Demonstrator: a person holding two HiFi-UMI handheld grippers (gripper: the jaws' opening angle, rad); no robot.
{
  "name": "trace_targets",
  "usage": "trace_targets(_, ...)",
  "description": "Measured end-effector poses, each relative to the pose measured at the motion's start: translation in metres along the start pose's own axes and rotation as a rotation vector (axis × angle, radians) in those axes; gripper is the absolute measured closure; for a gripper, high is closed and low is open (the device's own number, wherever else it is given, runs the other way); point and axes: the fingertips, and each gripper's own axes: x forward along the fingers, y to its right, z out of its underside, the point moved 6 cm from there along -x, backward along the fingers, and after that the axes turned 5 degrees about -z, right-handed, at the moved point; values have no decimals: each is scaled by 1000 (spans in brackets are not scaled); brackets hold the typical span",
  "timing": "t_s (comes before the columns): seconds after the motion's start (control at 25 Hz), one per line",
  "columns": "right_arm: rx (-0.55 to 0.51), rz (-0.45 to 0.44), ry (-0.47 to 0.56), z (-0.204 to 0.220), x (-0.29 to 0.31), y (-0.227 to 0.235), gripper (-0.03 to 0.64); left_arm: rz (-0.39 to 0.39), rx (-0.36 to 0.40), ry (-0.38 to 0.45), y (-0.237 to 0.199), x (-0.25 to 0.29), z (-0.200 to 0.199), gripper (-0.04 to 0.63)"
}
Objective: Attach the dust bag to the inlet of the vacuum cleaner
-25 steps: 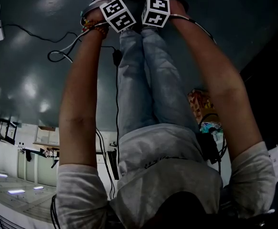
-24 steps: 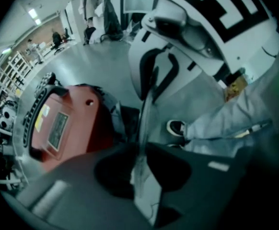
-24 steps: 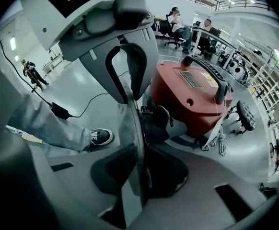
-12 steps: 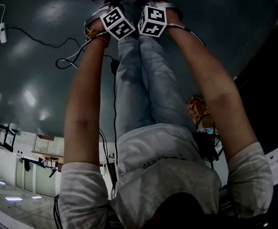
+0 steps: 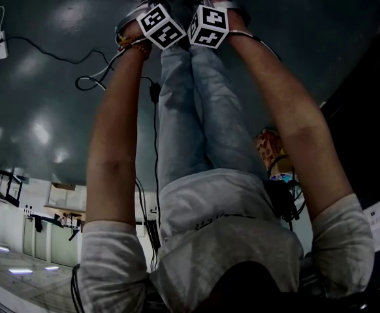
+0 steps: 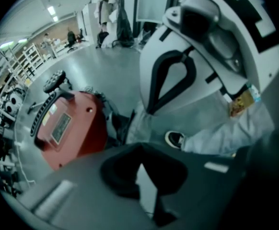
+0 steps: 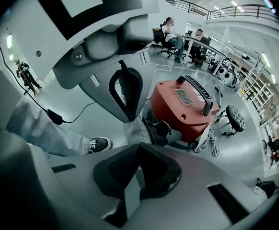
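Beside the person's feet on the glossy grey floor [image 7: 106,63] stands the red box-shaped vacuum cleaner with a black carrying handle [image 7: 185,104]. Against its near side, low down, sits a black inlet fitting [image 7: 159,128]. Just beside that fitting lies the pale grey cloth dust bag [image 7: 133,133], touching the vacuum's base. How firmly the bag sits on the inlet cannot be told from these views.

The right gripper [image 7: 137,171] hangs above the floor with its dark ribbed pads [image 7: 118,169] parted by a narrow wedge. Only plain grey surface shows through the gap, so it grips nothing. The left gripper [image 6: 142,169] likewise has its black pads [image 6: 118,171] spread in a narrow V, with nothing caught between them. Each gripper's white body fills the upper part of the other's view, so the two hang close side by side. In the head view their marker cubes nearly touch at the ends of both outstretched bare arms [image 5: 115,129].

A black-and-white sneaker [image 7: 97,144] below a light blue jeans leg [image 7: 39,128] is planted near the bag. A round black stool [image 7: 235,118] and a coil of white cord [image 7: 212,145] lie on the vacuum's far side. A thin black cable [image 5: 53,54] trails across the floor.
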Motion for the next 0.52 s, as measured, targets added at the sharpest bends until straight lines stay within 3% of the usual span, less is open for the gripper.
trace_targets(0.52,-21,-2,10,-5,1,-2,606,3,-7,9,-1,0,-1,592)
